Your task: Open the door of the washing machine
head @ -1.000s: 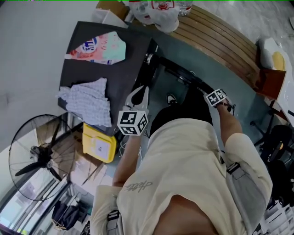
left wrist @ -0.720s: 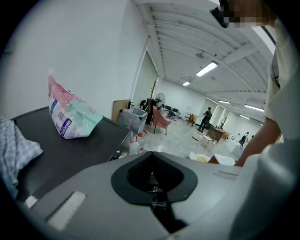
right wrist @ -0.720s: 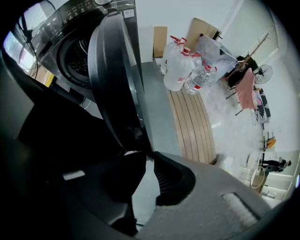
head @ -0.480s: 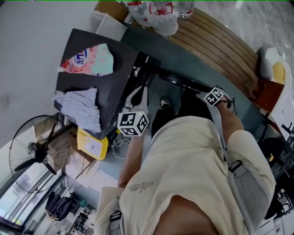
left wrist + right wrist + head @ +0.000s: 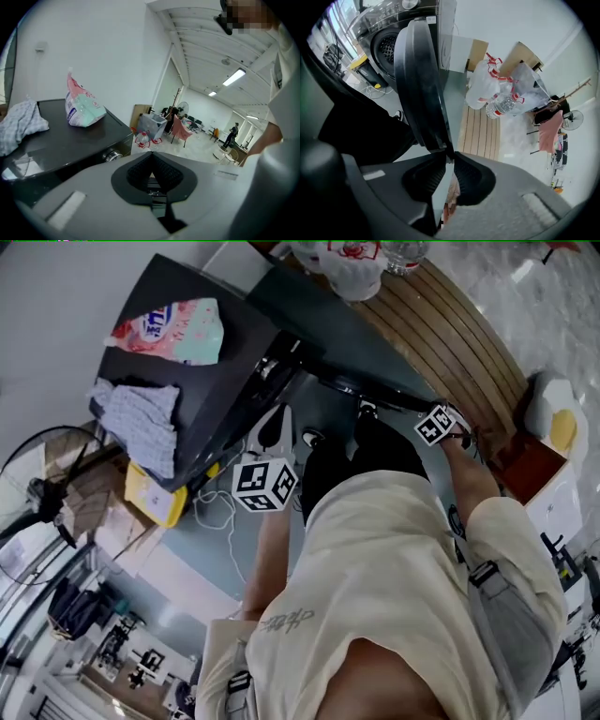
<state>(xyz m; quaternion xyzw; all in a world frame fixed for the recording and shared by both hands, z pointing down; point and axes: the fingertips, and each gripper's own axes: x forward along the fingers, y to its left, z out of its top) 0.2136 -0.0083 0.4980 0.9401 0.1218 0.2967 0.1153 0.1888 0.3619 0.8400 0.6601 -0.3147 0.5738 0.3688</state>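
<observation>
The dark washing machine (image 5: 202, 362) stands at the upper left of the head view, its top (image 5: 70, 140) carrying a pink detergent bag (image 5: 173, 329) and a checked cloth (image 5: 136, 418). Its round black door (image 5: 419, 84) is swung out and shows edge-on; the drum opening (image 5: 386, 47) lies behind it. My right gripper (image 5: 449, 157) points down and is shut on the door's rim (image 5: 370, 390). My left gripper (image 5: 151, 157) hangs in front of the machine's front corner, jaws shut with nothing between them; its marker cube (image 5: 265, 484) shows mid-frame.
A yellow box (image 5: 159, 495) and a white cable lie on the floor left of the machine. A floor fan (image 5: 37, 512) stands further left. Behind the door are a slatted wooden bench (image 5: 450, 324) and bagged water bottles (image 5: 497, 89).
The door has swung further out with my right gripper on its rim. The head view has shifted, so the machine sits higher and further left. My left gripper has drifted a little.
</observation>
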